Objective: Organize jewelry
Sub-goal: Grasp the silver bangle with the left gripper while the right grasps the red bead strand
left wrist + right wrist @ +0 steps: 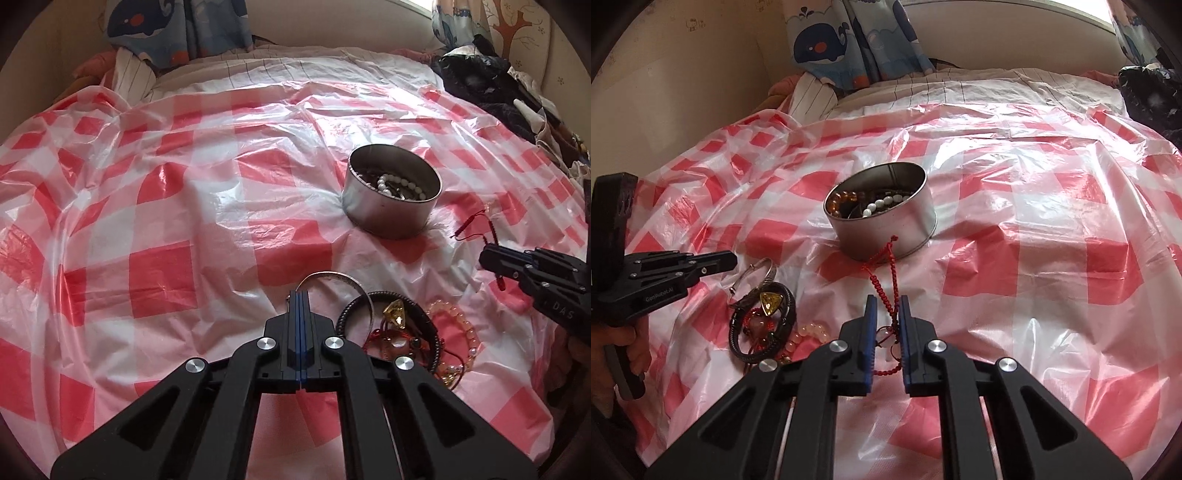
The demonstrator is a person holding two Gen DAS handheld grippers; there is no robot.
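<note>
On the bed's red-and-white checked plastic sheet [155, 266], we see our left gripper [300, 295] with jaws together at a thin silver bangle [332, 275]; our right gripper [886, 314], jaws slightly apart, straddles a red braided cord bracelet [884, 291] before the round metal tin [886, 221] of beads

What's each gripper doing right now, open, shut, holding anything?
Left gripper: shut, its tips at the silver bangle; whether they pinch it cannot be told.
Right gripper: jaws slightly apart, red cord bracelet lying between them, no clear pinch.
</note>
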